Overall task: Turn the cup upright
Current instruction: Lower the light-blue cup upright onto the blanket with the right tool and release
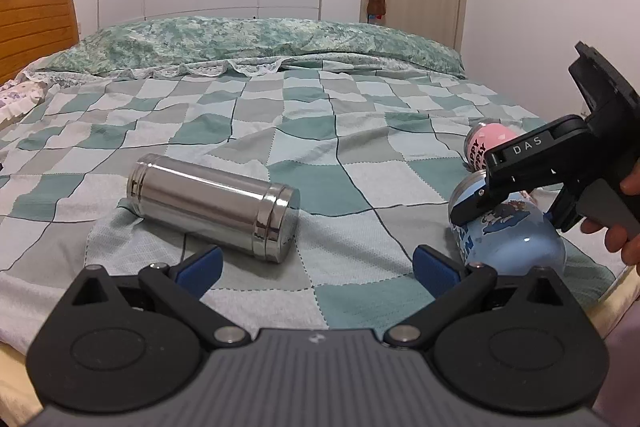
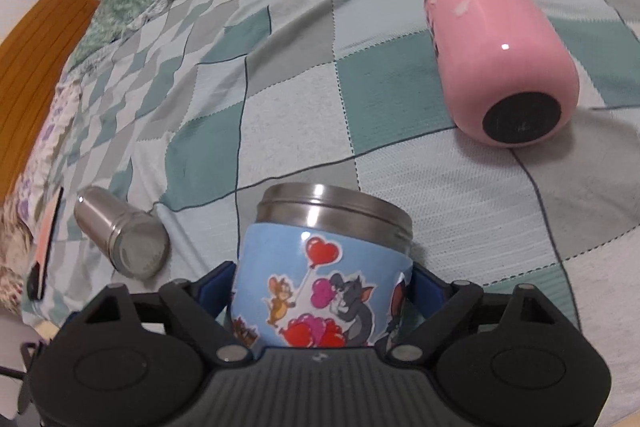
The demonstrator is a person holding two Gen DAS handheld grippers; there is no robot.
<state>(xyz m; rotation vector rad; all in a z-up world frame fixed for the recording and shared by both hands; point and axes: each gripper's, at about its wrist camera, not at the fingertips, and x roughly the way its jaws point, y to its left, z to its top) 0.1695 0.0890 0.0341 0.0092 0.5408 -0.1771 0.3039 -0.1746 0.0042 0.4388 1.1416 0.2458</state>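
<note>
A light blue cup with cartoon stickers [image 2: 320, 279] lies on its side on the checked bedspread, steel rim pointing away. My right gripper [image 2: 322, 287] is shut on its body; in the left wrist view the right gripper [image 1: 476, 205] sits over the blue cup [image 1: 516, 239]. My left gripper [image 1: 316, 265] is open and empty, low over the bed. A steel cup [image 1: 212, 205] lies on its side just ahead of it, also in the right wrist view [image 2: 120, 231]. A pink cup [image 2: 500, 59] lies on its side beyond the blue one, also in the left wrist view [image 1: 486, 141].
The checked quilt [image 1: 304, 131] covers the bed. Floral pillows [image 1: 256, 39] lie at the far side, a wooden headboard [image 1: 36, 15] at the left. A dark flat object [image 2: 46, 243] lies near the bed's left edge. White wardrobes and a door stand behind.
</note>
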